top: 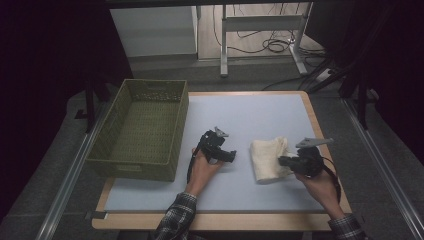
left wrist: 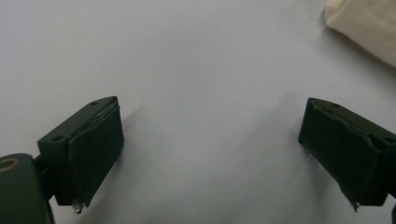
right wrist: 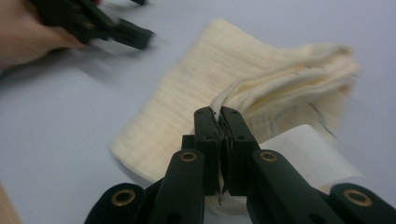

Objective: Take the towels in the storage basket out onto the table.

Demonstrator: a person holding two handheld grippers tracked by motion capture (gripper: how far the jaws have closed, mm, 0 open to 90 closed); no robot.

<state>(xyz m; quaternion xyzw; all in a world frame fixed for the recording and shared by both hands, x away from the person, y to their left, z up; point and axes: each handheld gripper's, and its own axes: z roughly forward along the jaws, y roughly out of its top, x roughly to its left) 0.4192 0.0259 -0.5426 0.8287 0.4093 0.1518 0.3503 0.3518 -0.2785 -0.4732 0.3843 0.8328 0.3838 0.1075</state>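
- Basket (top: 141,131) of green weave sits on the counter (top: 260,112), well apart from the towel and on its far-left side in the high view; its woven floor lies bare, with nothing inside.
- Cream towel (top: 269,159), folded into a thick pad, lies on the counter's pale sheet between the two tools.
- Right tool (top: 281,160) meets the towel's near right edge; in the right gripper view (right wrist: 219,122) its jaws stand pressed together on a raised fold of the cream cloth, pinching it.
- That same view shows the ribbed knit of the towel (right wrist: 187,107), its stacked layers at the far end, and a white label just beside the jaws; the high view is too small to tell any of this.
- Left tool (top: 233,156) sits just left of the towel, without touching it; the left gripper view (left wrist: 211,154) shows its jaws wide apart over bare sheet, nothing between them, with a corner of the towel (left wrist: 369,28) at the upper right.
- High view alone gives the basket and both hands (top: 202,167) gripping the tools, with plaid sleeves at the counter's near edge.
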